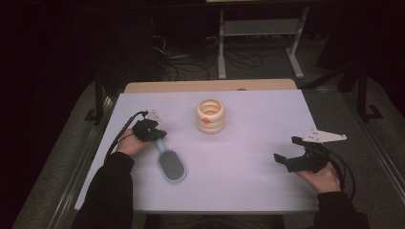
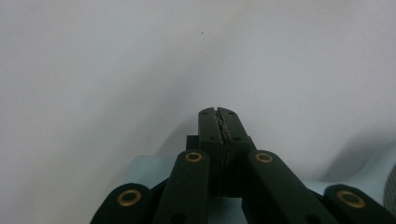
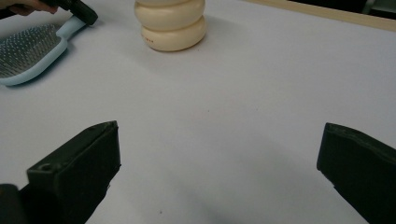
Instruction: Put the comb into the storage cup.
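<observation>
A light blue hairbrush (image 1: 171, 164) lies bristles up on the white table (image 1: 248, 167), left of centre. My left gripper (image 1: 160, 135) rests over the end of its handle. In the left gripper view the jaws (image 2: 218, 111) are shut, pads pressed together with nothing between them, and the blue handle (image 2: 144, 170) passes beneath the linkage. My right gripper (image 1: 285, 149) sits low at the right side, open and empty. In the right gripper view its wide-apart jaws (image 3: 219, 154) frame bare tabletop, with the brush (image 3: 28, 51) and the left gripper (image 3: 84, 11) far off.
A cream stack of rings (image 1: 210, 116) with an orange spot stands at the table's middle back, also seen as the rings (image 3: 173, 21) ahead of the right gripper. A wooden edge (image 1: 210, 86) runs along the far side. Dark floor with cables lies beyond.
</observation>
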Demonstrator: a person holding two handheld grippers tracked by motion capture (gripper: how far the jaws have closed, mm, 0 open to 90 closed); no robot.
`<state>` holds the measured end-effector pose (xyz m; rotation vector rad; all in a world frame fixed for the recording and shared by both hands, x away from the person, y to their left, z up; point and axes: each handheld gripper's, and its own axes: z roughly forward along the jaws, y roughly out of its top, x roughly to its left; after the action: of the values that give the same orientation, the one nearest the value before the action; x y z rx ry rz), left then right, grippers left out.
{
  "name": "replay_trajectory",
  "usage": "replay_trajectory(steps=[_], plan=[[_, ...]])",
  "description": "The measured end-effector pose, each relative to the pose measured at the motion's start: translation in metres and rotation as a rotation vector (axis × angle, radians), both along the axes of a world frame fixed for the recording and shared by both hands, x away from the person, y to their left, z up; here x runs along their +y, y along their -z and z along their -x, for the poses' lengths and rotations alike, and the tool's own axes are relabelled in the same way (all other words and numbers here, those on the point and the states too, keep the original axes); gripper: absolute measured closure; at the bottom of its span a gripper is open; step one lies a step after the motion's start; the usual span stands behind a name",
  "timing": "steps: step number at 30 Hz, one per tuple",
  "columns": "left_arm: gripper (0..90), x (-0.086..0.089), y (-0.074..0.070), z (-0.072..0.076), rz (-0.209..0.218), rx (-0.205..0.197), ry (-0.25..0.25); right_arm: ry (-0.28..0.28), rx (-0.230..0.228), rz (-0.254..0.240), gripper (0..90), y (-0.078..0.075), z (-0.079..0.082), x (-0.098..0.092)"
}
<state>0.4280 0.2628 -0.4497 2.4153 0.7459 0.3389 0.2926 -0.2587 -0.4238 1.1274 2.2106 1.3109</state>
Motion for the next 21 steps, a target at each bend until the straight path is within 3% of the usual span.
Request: replay_trajectory(steps=[7, 21], plan=[[89.7, 0.019, 0.002, 0.01, 0.038, -0.003, -0.025, 0.0, 0.004, 0.006, 0.0, 0.001, 0.0, 0.001], [89.9, 0.031, 0.002, 0.023, 0.064, -0.001, -0.035, 0.0, 0.006, 0.007, 0.0, 0.001, 0.0, 0.001]])
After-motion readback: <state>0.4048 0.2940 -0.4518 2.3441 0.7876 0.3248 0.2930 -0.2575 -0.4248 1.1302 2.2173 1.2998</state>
